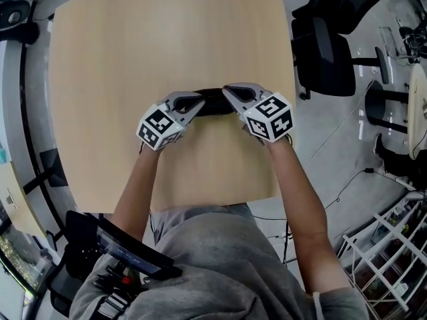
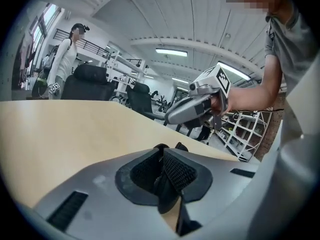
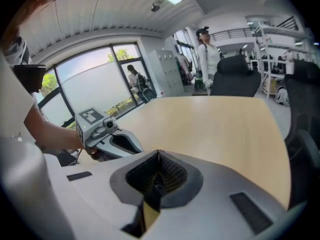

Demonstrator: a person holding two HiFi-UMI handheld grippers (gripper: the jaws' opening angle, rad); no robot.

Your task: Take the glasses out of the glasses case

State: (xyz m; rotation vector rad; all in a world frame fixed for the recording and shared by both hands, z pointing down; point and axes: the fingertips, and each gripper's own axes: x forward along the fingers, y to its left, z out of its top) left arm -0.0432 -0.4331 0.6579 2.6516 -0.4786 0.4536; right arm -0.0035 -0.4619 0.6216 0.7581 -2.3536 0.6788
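A black glasses case [image 1: 214, 103] lies flat near the middle of the pale wooden table [image 1: 133, 59]; no glasses show. My left gripper [image 1: 199, 104] holds its left end and my right gripper [image 1: 229, 94] its right end, fingertips pointing at each other. In the left gripper view the jaws are closed with a black piece of the case [image 2: 164, 181] pinched between the pads, and the right gripper [image 2: 192, 109] shows beyond. In the right gripper view the jaws are likewise closed on a black bit of the case [image 3: 156, 183], with the left gripper [image 3: 112, 140] opposite.
Black office chairs [image 1: 327, 45] stand off the table's right side, and a white wire rack [image 1: 393, 259] stands on the floor at the lower right. The table's near edge [image 1: 213, 202] is close to my body. A person [image 2: 65, 59] stands far behind the table.
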